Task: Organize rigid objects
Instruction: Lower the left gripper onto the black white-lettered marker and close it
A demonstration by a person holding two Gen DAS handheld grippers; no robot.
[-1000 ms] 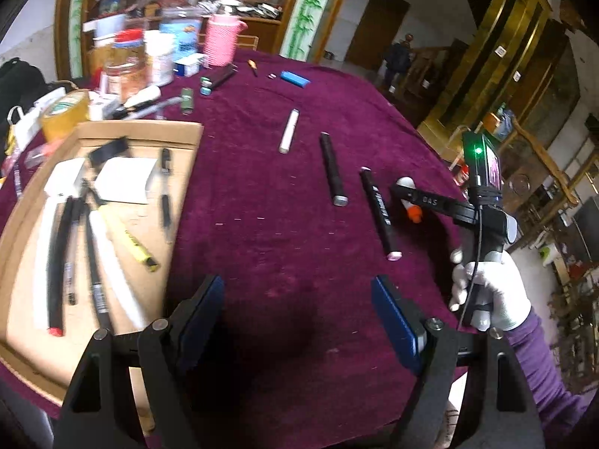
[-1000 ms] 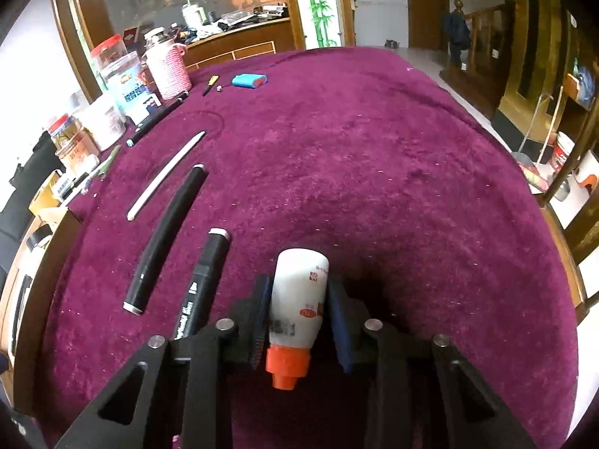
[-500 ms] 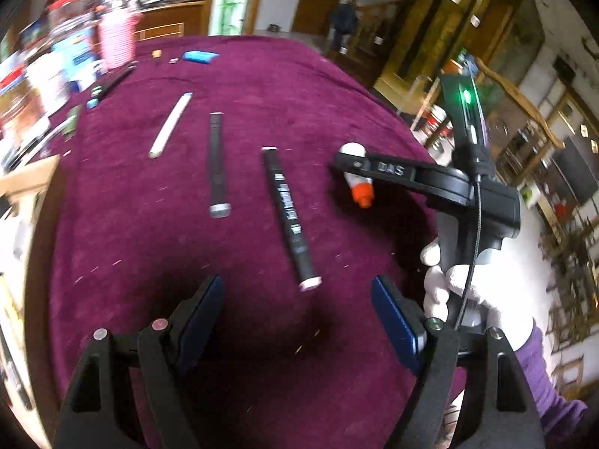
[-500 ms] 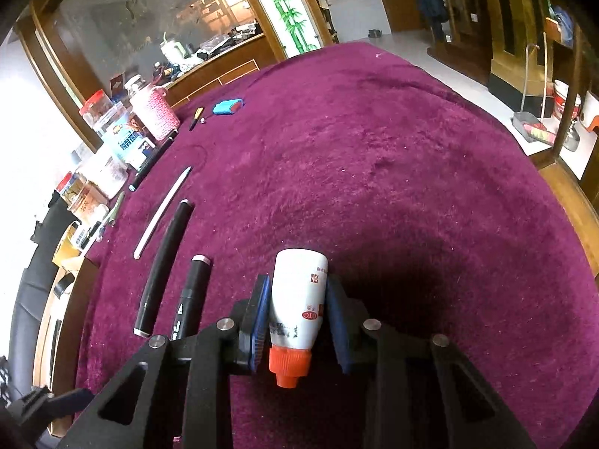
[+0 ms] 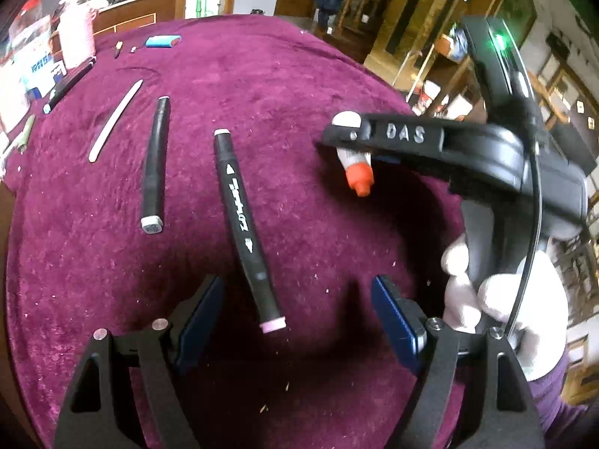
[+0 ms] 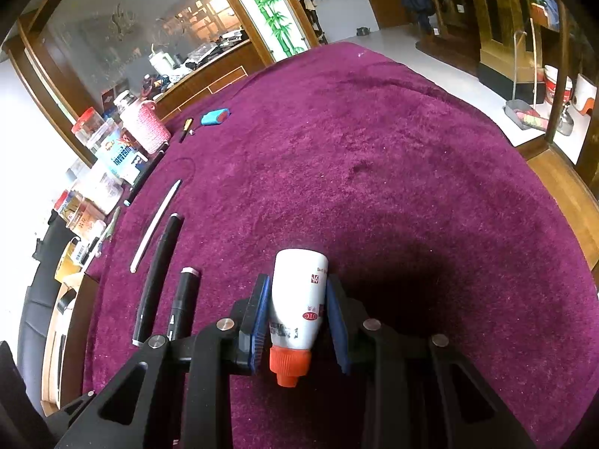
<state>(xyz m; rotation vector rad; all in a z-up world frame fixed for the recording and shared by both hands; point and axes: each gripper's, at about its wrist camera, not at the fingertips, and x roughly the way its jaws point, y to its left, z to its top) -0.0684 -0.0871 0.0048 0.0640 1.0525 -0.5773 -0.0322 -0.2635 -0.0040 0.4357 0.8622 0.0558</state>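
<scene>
My right gripper (image 6: pixel 297 316) is shut on a small white bottle with an orange cap (image 6: pixel 297 299), cap end toward the camera, held just above the purple cloth. The left wrist view shows that same bottle (image 5: pixel 357 174) under the right gripper's black finger. My left gripper (image 5: pixel 299 321) is open, its blue pads on either side of the near end of a black marker with a pink end (image 5: pixel 243 220); the pads are not touching it. A second black marker (image 5: pixel 155 164) and a white stick (image 5: pixel 114 121) lie to the left.
The round table has a purple cloth (image 6: pixel 374 149). A blue case (image 5: pixel 163 41) and a pink-wrapped jar (image 6: pixel 148 127) sit at the far side, with jars and boxes (image 6: pixel 93 187) along the left edge. A gloved hand (image 5: pixel 498 299) holds the right gripper's handle.
My left gripper has swung right, away from the cardboard tray, and come down over the pink-ended black marker. The right gripper has rolled a little, still holding the bottle.
</scene>
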